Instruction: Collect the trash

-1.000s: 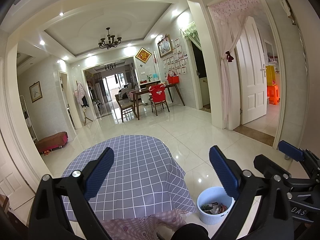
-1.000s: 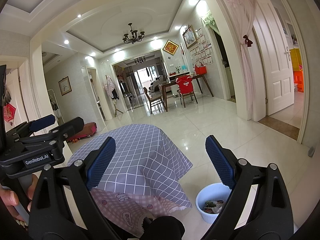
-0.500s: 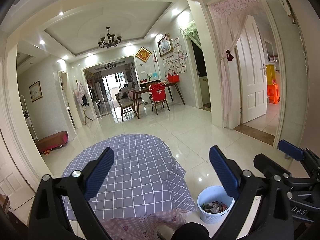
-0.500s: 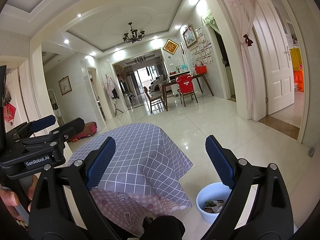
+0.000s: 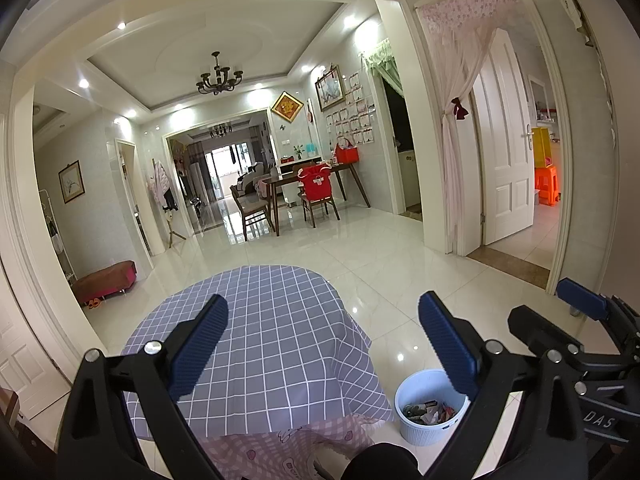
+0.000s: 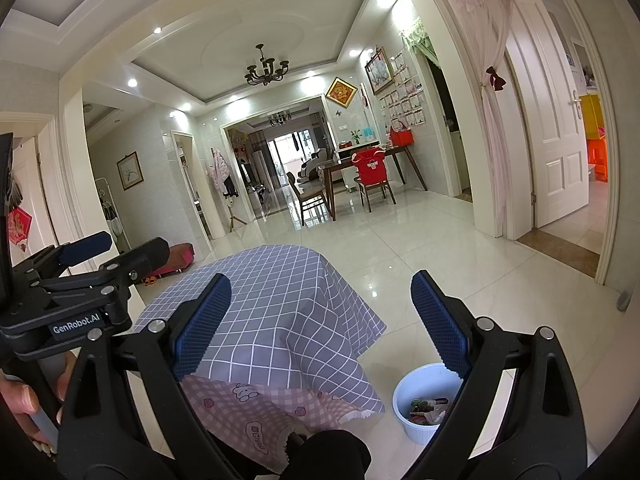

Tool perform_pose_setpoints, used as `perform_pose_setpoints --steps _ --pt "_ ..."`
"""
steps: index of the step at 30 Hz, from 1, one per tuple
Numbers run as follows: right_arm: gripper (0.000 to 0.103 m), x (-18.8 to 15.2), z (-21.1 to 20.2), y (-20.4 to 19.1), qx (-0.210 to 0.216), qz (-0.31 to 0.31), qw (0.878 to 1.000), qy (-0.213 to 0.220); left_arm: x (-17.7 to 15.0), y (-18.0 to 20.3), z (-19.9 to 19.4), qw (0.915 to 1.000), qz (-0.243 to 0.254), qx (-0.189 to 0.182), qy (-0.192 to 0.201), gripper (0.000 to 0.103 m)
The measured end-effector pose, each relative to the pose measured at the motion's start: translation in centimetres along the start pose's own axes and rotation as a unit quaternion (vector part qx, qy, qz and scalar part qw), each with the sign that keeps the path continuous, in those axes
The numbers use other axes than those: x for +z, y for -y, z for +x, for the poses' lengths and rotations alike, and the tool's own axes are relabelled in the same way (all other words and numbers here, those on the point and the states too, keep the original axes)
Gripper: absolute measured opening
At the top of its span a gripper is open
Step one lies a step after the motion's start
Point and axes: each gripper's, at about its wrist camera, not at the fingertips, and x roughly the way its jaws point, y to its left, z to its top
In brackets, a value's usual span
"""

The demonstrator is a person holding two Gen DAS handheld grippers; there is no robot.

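Left gripper [image 5: 323, 344] and right gripper [image 6: 321, 320] both wide open, empty; white ribbed plastic trash bin [image 5: 424, 432] on floor, below-right of each, beside grey checked tablecloth [image 5: 276, 344].

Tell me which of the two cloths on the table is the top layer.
The grey-purple checked cloth lies on top. The pink cloth with cartoon prints sits beneath it and shows only as a strip below the checked cloth's near hem, beside the white bin.
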Motion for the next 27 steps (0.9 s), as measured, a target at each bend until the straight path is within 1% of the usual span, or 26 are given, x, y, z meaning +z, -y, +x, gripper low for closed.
perform_pose_setpoints --steps 7,12,16,19,27 --pt "0.09 0.0 0.0 0.1 0.0 0.001 1.0 0.0 -0.1 0.0 0.1 1.0 -0.001 -0.001 -0.001 0.094" --pt "0.09 -1.5 0.9 -0.3 -0.003 0.007 1.0 -0.008 -0.4 0.1 0.2 1.0 0.0 -0.005 -0.002 0.094" --pt "0.09 -2.4 1.7 -0.2 -0.01 0.011 1.0 -0.016 -1.5 -0.1 0.6 0.9999 -0.004 -0.011 -0.008 0.094" --pt "0.09 -3.0 2.1 -0.4 -0.018 0.014 0.999 -0.025 -2.5 -0.5 1.4 0.9997 -0.005 -0.018 -0.015 0.094" --pt "0.09 -4.2 4.7 -1.0 -0.032 0.018 0.998 -0.056 -3.3 -1.7 4.5 0.9986 -0.013 -0.027 -0.043 0.094"
